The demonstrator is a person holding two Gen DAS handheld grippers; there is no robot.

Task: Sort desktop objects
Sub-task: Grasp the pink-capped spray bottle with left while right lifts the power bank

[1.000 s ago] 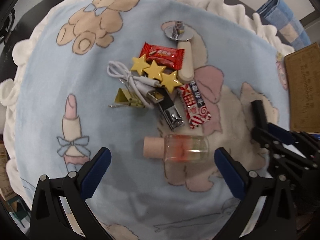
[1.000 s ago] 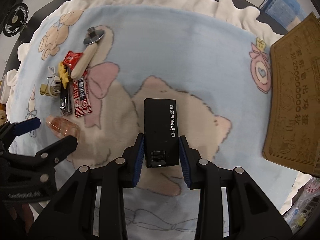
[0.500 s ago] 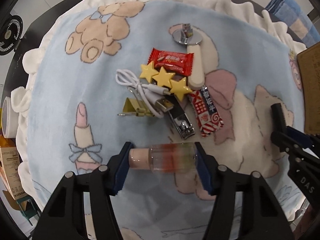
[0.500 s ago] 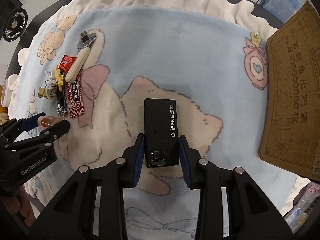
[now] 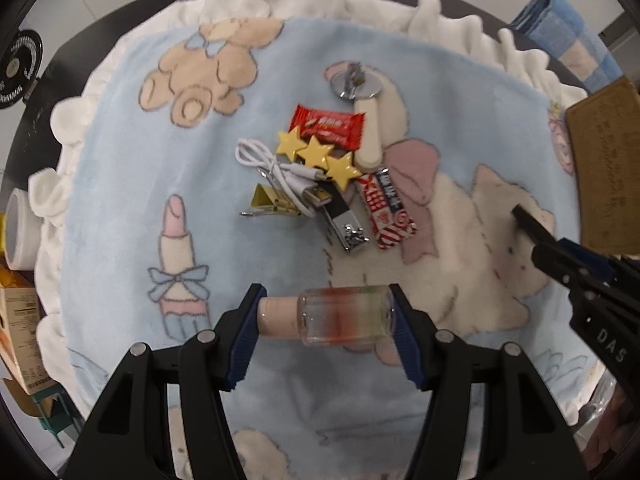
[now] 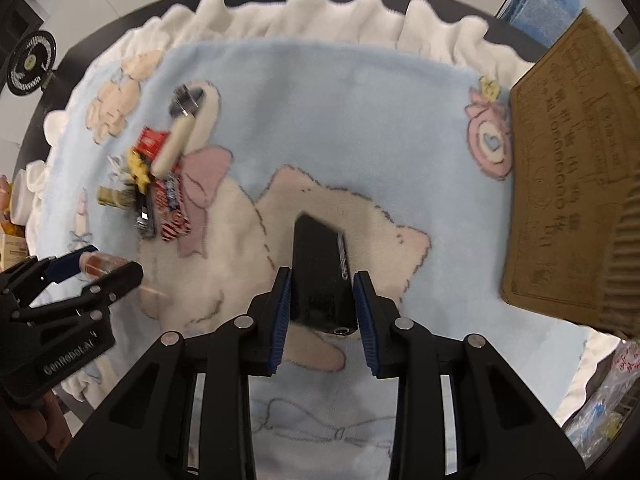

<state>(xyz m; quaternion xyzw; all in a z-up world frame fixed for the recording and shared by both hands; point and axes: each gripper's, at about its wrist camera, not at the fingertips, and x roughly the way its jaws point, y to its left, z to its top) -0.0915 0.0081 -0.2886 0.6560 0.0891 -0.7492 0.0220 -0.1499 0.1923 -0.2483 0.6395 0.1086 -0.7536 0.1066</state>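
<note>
My left gripper (image 5: pixel 326 316) is shut on a small clear bottle (image 5: pixel 344 315) with a pink cap, held crosswise above the blue blanket (image 5: pixel 120 184). It also shows in the right wrist view (image 6: pixel 102 266). My right gripper (image 6: pixel 322 300) is shut on a black box (image 6: pixel 320 268), tilted up off the blanket. On the blanket lies a pile: red candy (image 5: pixel 328 126), yellow star clip (image 5: pixel 316 154), white USB cable (image 5: pixel 280 172), yellow binder clip (image 5: pixel 272 204), nail clipper (image 5: pixel 346 228), striped candy (image 5: pixel 386 212), a cream-handled tool (image 5: pixel 370 128).
A brown embossed cardboard box (image 6: pixel 572 168) lies at the blanket's right edge. A folded blue towel (image 5: pixel 568 44) sits at the back right. A black fan (image 6: pixel 32 62) stands at the far left. A white roll and cartons (image 5: pixel 20 240) lie off the left side.
My left gripper closed on the bottle and lifted it. My right gripper raised the black box and tipped it, shifting towards the cardboard box.
</note>
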